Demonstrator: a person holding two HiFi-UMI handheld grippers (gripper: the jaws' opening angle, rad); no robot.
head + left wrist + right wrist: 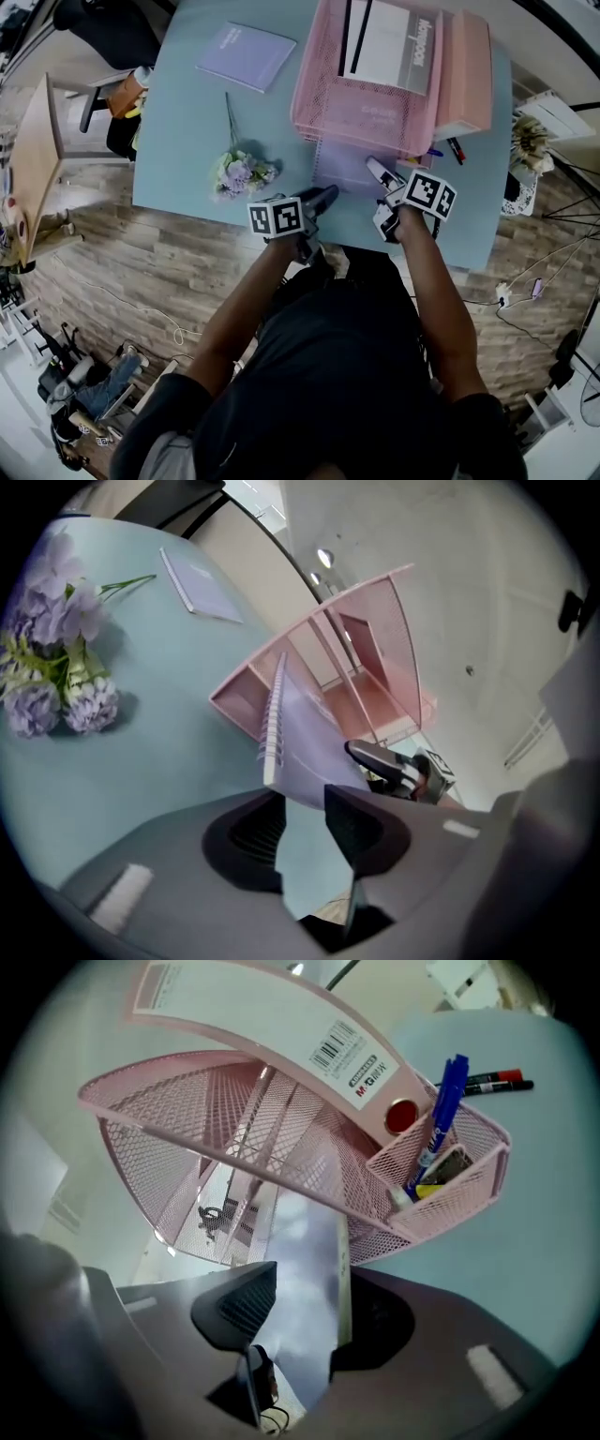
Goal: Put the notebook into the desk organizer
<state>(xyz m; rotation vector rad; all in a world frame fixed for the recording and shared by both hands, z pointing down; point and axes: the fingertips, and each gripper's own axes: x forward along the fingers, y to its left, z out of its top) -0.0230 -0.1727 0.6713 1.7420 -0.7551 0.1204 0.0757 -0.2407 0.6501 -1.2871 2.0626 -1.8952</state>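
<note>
A lavender spiral notebook (345,167) lies flat on the light blue table (178,131). Its far end sits under the lowest tier of the pink mesh desk organizer (323,108), and its near end sticks out toward me. My left gripper (322,199) is at the notebook's near left corner. In the left gripper view its jaws (302,803) stand apart, with only the edge of the notebook (305,733) at their tips. My right gripper (382,174) is at the near right edge. Its jaws (305,1283) are open around the notebook (309,1232), which runs into the organizer (234,1119).
A second lavender notebook (246,54) lies at the table's far left, and a bunch of artificial flowers (239,173) lies left of my grippers. The organizer holds a grey-and-white book (389,42) and a pink file box (466,70). A blue pen (436,1138) stands in its side pocket, and markers (497,1080) lie beside it.
</note>
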